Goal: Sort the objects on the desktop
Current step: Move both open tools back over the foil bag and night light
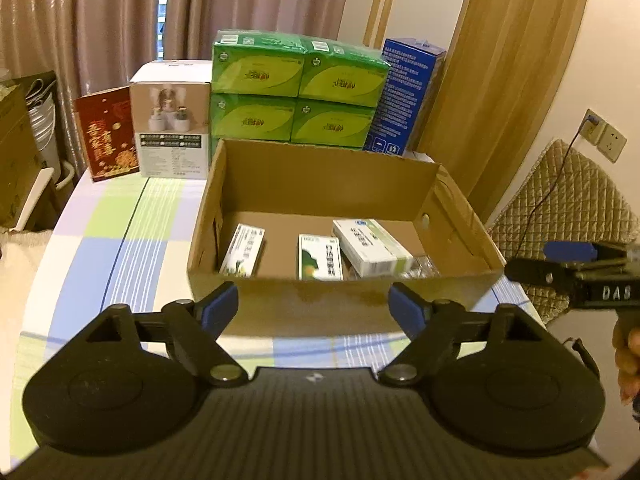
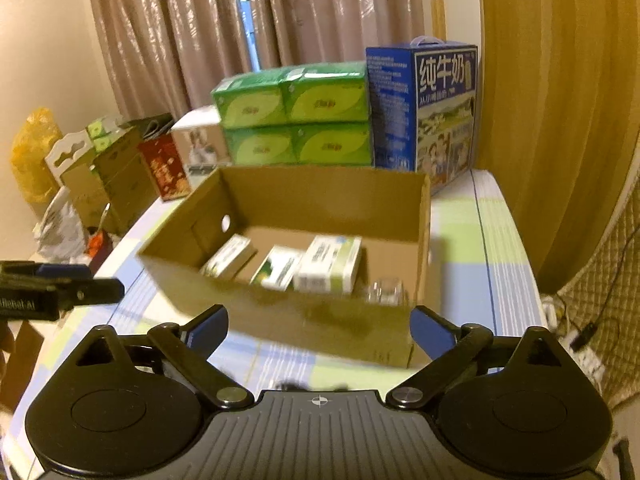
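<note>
Fingers (image 1: 218, 306) apart, empty; seemingly 3 cartons (image 1: 372, 246) boxed.

Home room, likely bedroom or living space: pinkish-brown pleated curtains (image 1: 120, 20) at 11 o'clock, wooden door (image 1: 500, 60) at 1 o'clock, checked pastel tablecloth (image 1: 120, 240), stacked green tissue packs (image 1: 296, 92), blue milk carton (image 2: 432, 108).

Landmark: pinkish-brown pleated curtain (image 1: 120, 20) along the far wall
Window: narrow bright slit (image 1: 161, 12) between curtain panels
Wall: cream plaster (image 1: 404, 4), right of curtain
Panel: tall wood-grain board (image 2: 560, 100), further right
Socket: beige wall outlet (image 1: 604, 136), beyond panel
Light: warm, dim
</note>
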`<state>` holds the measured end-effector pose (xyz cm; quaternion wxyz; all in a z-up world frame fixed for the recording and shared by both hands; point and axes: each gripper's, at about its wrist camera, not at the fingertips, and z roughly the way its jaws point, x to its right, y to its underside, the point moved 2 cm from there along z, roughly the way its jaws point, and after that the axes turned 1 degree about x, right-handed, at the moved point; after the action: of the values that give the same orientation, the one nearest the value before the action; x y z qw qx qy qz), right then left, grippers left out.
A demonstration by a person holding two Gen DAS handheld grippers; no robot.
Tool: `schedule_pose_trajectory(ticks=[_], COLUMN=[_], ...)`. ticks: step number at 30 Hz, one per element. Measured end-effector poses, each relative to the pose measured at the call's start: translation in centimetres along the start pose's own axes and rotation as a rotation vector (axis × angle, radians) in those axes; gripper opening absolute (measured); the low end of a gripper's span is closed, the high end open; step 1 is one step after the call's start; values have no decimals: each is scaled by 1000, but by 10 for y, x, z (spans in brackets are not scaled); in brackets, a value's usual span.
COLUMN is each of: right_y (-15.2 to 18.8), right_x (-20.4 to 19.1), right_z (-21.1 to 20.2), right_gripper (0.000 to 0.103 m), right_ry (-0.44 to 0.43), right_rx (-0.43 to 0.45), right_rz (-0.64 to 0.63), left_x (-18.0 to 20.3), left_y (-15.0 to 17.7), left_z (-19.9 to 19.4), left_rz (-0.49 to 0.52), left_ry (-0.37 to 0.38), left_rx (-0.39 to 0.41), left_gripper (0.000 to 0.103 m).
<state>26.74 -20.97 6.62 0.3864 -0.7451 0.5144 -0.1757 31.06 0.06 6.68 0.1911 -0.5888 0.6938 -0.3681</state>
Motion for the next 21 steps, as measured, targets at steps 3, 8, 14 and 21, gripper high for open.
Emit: schedule_pose_trajectory(ticks=[3,8,14,21], right_y=[20,53,86,119], right_x=[-3,-7,-17,-26], right_z=[-19,-47,-74,-94], right_gripper=[101,101,101,101], right_ry=[-7,-14,-23,-54], right_rx=[-4,-20,-41,-62], right_rz=[40,105,126,184], left_x=[2,2,0,-3], left_y=[16,44,78,115], left_z=[-21,-53,-87,-119], left_rz=[-27,-85,-138,-146], left_ry=[12,20,24,-19], left_rx=[-1,10,14,19], left_gripper=[86,92,97,101])
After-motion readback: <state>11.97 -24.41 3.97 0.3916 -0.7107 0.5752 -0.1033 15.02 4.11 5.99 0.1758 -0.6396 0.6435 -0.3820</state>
